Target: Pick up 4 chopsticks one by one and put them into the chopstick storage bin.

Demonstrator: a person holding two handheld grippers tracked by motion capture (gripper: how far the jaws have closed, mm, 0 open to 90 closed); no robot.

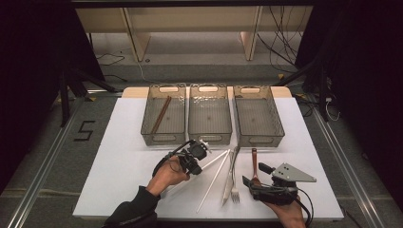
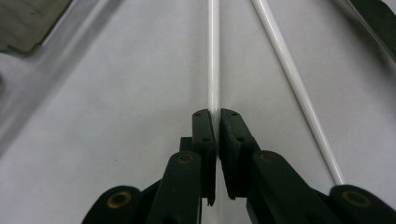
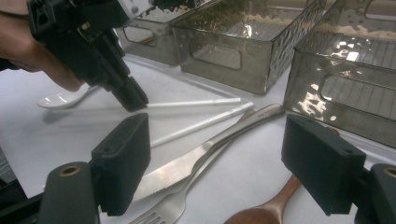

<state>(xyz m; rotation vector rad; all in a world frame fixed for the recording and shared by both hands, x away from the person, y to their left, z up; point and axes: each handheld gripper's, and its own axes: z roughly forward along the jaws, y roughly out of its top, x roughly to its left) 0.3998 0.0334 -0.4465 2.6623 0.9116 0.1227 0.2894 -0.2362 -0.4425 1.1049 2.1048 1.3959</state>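
Three see-through bins stand in a row at the far side of your white table (image 1: 123, 142). The left bin (image 1: 164, 114) has one brown chopstick (image 1: 161, 114) in it. The middle bin (image 1: 209, 114) and the right bin (image 1: 257, 114) look bare inside.

Near you lie the eating tools. There is a knife (image 1: 229, 175), a fork (image 1: 234, 180), a wooden spoon (image 1: 254, 166), a white spoon (image 3: 60, 99) by your left hand, and two white chopsticks.

The thing you are working on is the white chopstick (image 2: 213, 56) in your left gripper (image 1: 192, 159). It is thin, light and stiff. It will not bend, but it is smooth and round, so I think it could slip or roll out if you tip it fast. You have it close to one end, so the long free part may swing down. Hold it tight and lift slowly.

Your left gripper is closed tight on that stick. The two black pads pinch it from both sides, and the stick runs straight out ahead of them, low over the table. The other white chopstick (image 2: 294, 88) lies just beside it, a little apart, slanting away.

Your right gripper (image 3: 233, 163) is wide open and holds nothing. It rests near the table edge, close to the wooden spoon, with the knife and fork in front of it.
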